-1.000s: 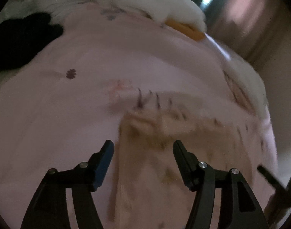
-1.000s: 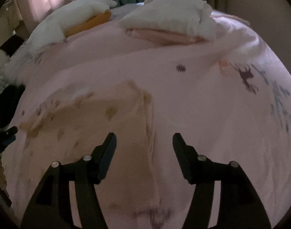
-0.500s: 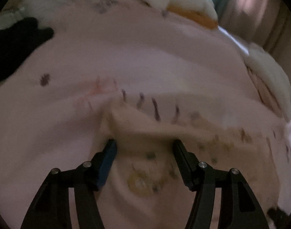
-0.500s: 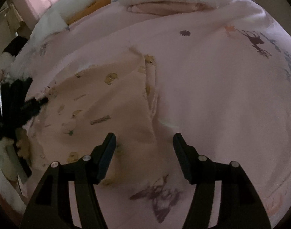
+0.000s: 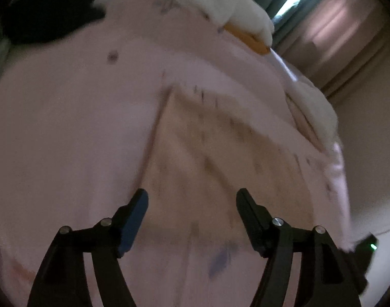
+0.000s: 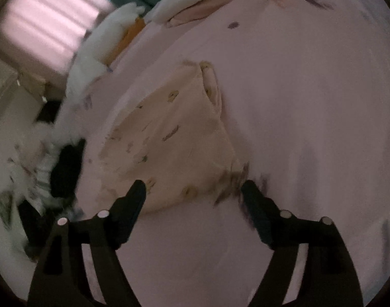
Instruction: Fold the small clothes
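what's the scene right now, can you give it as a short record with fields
surface: pink printed bedsheet
garment: beige printed small garment, lying flat, partly folded
left gripper: open, jaws just widened, nothing pinched, over the garment
right gripper: open, jaws just widened, nothing pinched, at the garment's near edge
far side: white pillow over something orange
other cloth: black item at the sheet's edge

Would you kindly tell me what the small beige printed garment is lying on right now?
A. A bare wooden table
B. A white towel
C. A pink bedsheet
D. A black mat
C: in the right wrist view the beige printed garment lies flat on the pink bedsheet, which surrounds it on all sides.
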